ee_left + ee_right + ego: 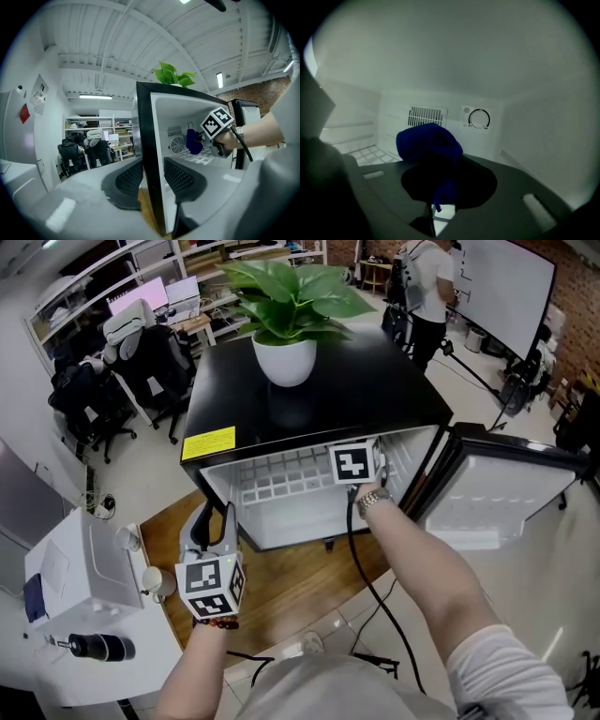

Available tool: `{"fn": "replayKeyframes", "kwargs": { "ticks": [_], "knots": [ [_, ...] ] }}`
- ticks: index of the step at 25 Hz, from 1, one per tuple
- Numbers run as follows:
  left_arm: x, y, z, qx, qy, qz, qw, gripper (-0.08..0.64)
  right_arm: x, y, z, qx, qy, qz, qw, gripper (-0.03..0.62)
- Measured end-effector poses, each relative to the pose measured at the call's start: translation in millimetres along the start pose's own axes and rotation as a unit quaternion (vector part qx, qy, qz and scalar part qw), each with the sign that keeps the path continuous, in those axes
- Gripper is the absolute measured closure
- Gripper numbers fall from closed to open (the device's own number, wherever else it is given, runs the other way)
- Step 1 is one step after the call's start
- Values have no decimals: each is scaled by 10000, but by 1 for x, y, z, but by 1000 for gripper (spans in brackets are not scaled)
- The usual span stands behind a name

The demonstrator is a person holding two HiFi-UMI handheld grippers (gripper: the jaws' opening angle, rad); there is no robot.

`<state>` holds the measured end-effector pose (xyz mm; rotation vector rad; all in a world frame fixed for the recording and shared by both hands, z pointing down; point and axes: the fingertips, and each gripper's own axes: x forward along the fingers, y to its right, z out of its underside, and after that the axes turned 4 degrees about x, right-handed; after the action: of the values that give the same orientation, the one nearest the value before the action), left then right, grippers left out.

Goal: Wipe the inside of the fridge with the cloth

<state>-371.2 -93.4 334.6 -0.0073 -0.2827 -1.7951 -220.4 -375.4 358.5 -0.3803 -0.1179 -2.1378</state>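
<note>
A black mini fridge [375, 381] stands with its door [506, 488] swung open to the right. My right gripper reaches inside; in the head view only its marker cube [354, 463] shows under the fridge top. The right gripper [440, 180] is shut on a dark blue cloth [429, 140], which bunches in front of the white back wall, near the vent [427, 115] and the dial [479, 118]. The cloth [192, 140] also shows in the left gripper view. My left gripper [216, 517] is open and straddles the front edge of the fridge's left wall [147, 140], with a thin gap at the right pad.
A potted plant [284, 360] sits on the fridge top. A white wire shelf [281, 474] spans the fridge interior. A white appliance [84, 568] stands at the lower left, office chairs [150, 371] further back. A person [427, 287] stands behind the fridge. A black cable [361, 559] trails from my right hand.
</note>
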Motion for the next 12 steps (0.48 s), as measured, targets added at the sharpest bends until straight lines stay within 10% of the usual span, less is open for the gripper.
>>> {"fn": "replayKeyframes", "kwargs": {
  "ticks": [12],
  "knots": [
    [1, 1, 0, -45, -2, 2, 10000, 420, -9, 35, 3, 170, -1, 526, 9985, 522]
  ]
}}
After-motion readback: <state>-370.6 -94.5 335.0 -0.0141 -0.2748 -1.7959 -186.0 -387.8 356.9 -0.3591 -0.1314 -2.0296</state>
